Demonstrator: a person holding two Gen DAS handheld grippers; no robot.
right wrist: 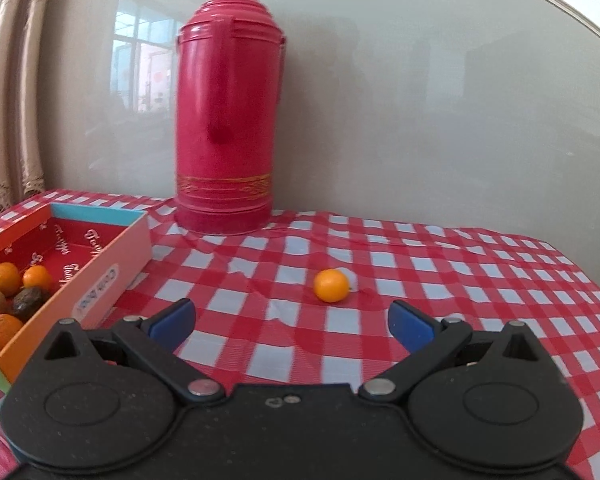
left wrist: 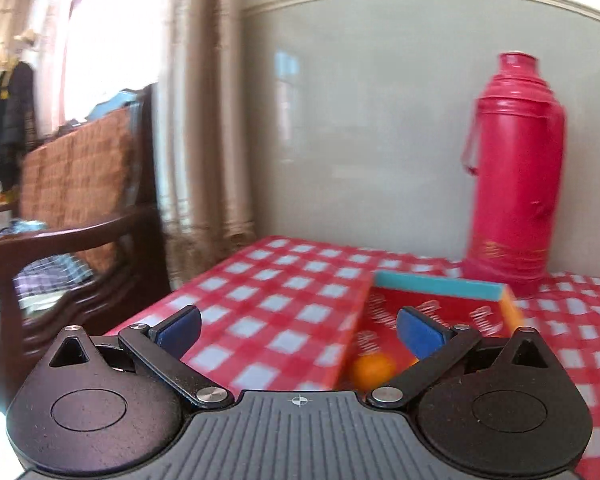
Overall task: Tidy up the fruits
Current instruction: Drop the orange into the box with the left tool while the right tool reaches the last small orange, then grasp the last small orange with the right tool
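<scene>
Lining up the right claw (right wrist: 292, 320), jaws apart and empty, on the orange (right wrist: 331, 285) just ahead, needing a forward reach before boxing.

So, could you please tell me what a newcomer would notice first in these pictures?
A tall pink-red thermos stands at the back of the red-checked tablecloth against the wall. Left of it, an orange cardboard box holds fruit, while one lone orange sits on the cloth ahead of the open right tongs.
</scene>
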